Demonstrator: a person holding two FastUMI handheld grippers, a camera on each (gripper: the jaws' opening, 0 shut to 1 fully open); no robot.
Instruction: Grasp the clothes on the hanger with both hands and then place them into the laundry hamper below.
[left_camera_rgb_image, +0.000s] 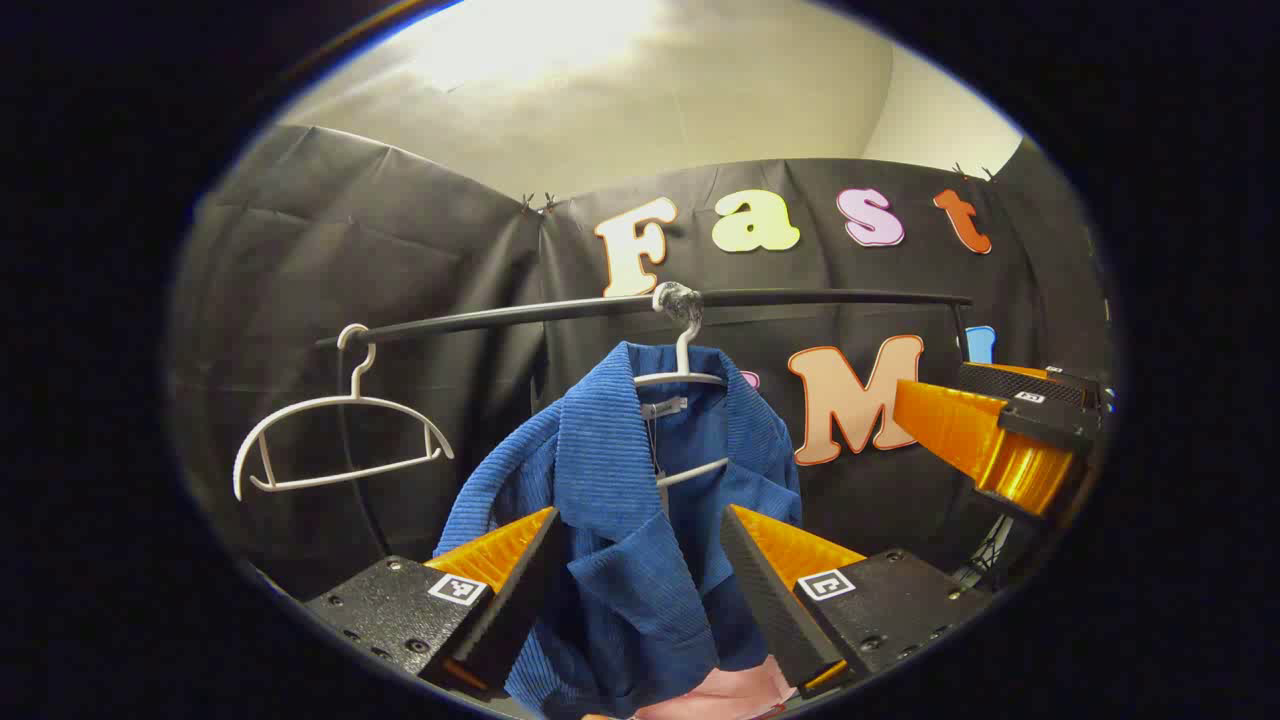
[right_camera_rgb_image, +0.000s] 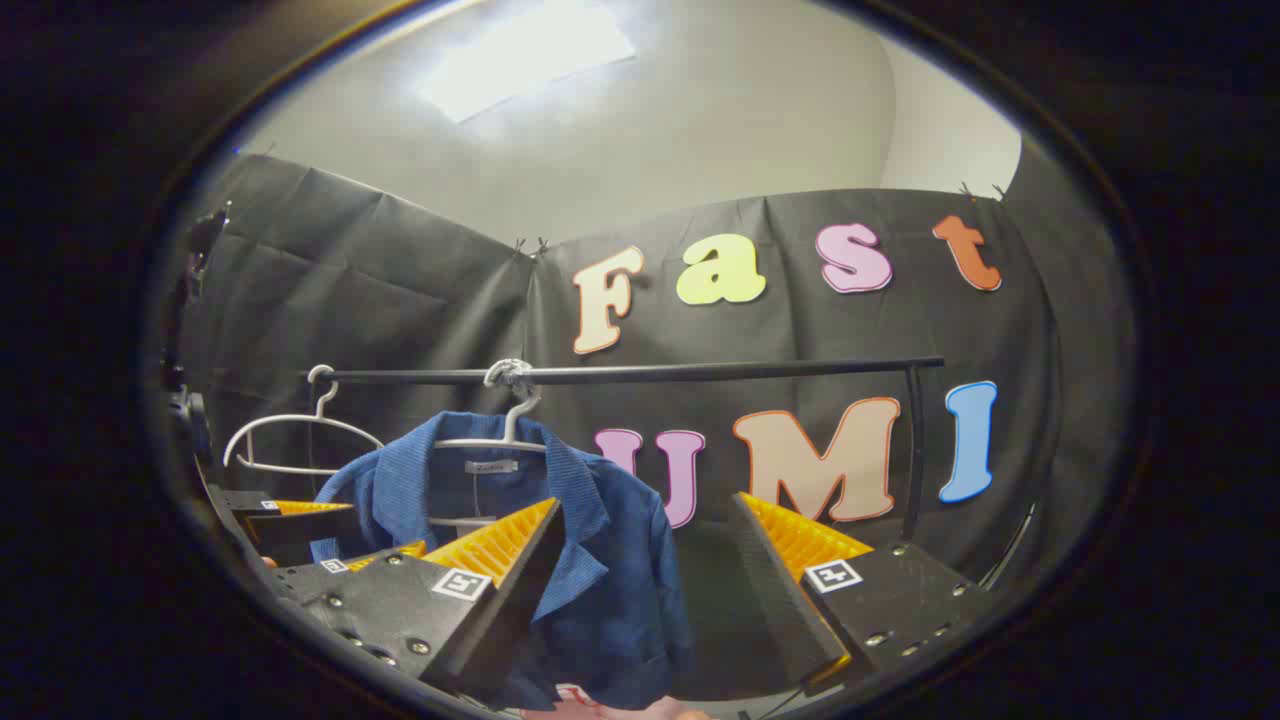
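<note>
A blue ribbed shirt (left_camera_rgb_image: 620, 480) hangs on a white hanger (left_camera_rgb_image: 683, 375) from a black rail (left_camera_rgb_image: 500, 318). My left gripper (left_camera_rgb_image: 640, 565) is open and points up at the shirt's front, so the cloth shows between its spread fingers; contact cannot be told. In the right gripper view the same shirt (right_camera_rgb_image: 610, 570) hangs left of centre on its hanger (right_camera_rgb_image: 500, 440). My right gripper (right_camera_rgb_image: 645, 575) is open, its left finger (right_camera_rgb_image: 500, 575) overlapping the shirt's shoulder. The left gripper (right_camera_rgb_image: 300, 520) appears at the far left there, and the right gripper (left_camera_rgb_image: 1000, 440) at the right edge of the left gripper view.
An empty white hanger (left_camera_rgb_image: 340, 440) hangs at the rail's left end, also seen as the empty hanger (right_camera_rgb_image: 290, 430). The rail's upright post (right_camera_rgb_image: 912, 450) stands at the right. Something pink (left_camera_rgb_image: 720, 695) lies low beneath the shirt. Black cloth walls close the booth behind.
</note>
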